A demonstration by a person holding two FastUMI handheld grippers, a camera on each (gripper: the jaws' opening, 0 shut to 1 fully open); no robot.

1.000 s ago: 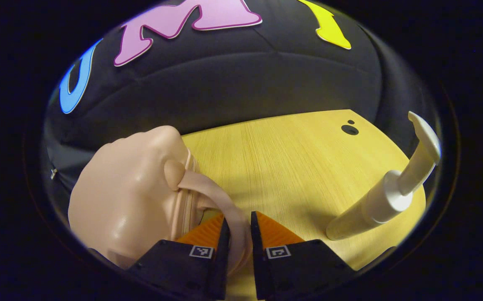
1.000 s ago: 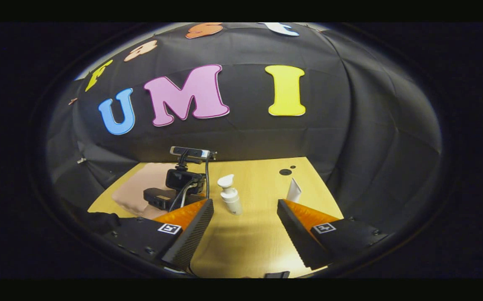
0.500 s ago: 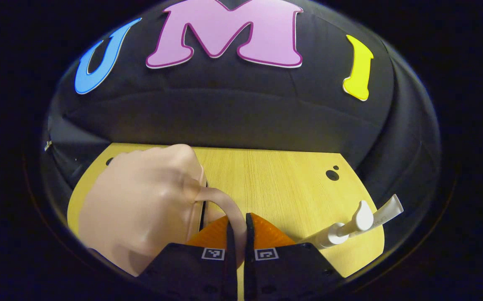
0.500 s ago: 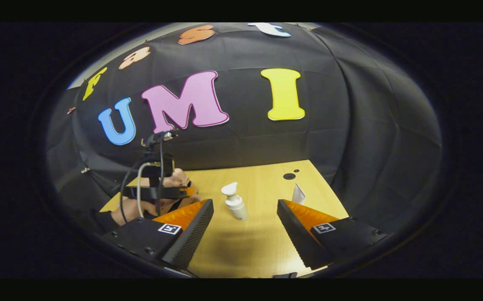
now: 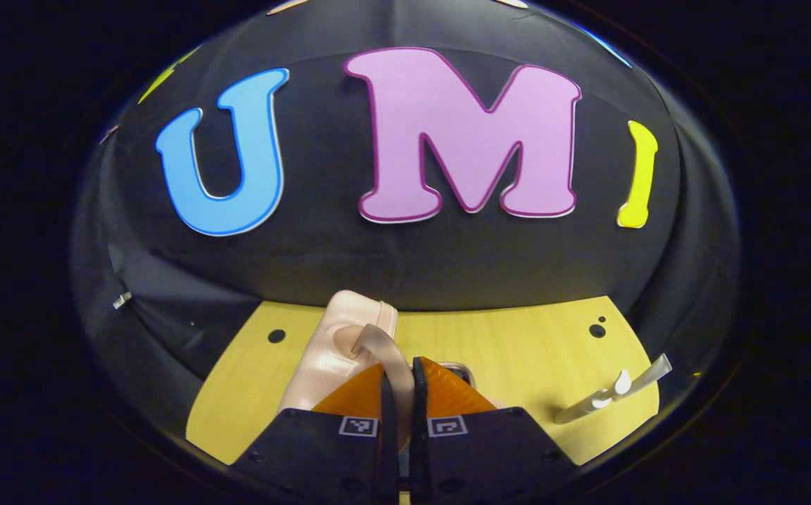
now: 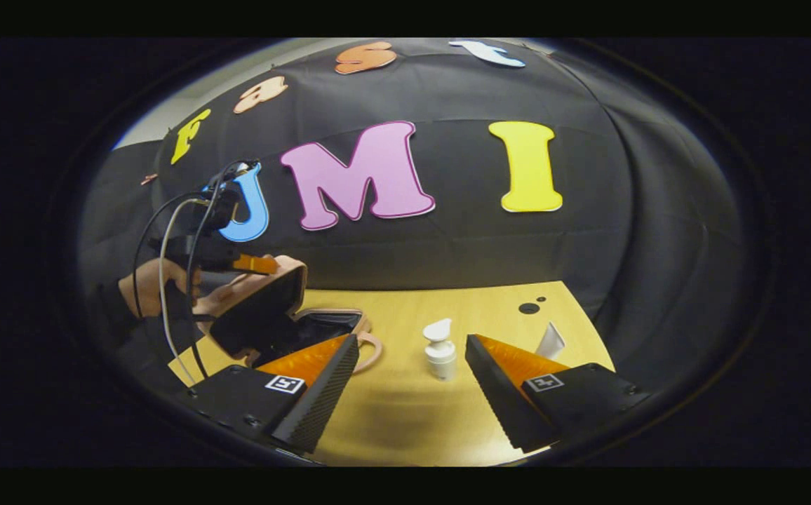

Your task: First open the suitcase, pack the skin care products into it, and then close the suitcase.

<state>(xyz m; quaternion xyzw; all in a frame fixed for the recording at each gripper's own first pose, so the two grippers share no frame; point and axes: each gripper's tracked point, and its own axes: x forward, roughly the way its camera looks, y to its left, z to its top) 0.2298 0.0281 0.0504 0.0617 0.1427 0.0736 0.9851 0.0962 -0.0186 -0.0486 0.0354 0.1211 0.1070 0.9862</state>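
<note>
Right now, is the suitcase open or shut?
Open. In the right gripper view the suitcase lid is raised, its dark lining showing, with the left gripper pinching the handle. Nothing packed that I can see.

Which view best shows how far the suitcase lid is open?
The right gripper view: the suitcase is seen side-on, lid raised by the left gripper, dark lining exposed. The left gripper view shows just the lid's outer shell and the handle strap between its fingers.
</note>
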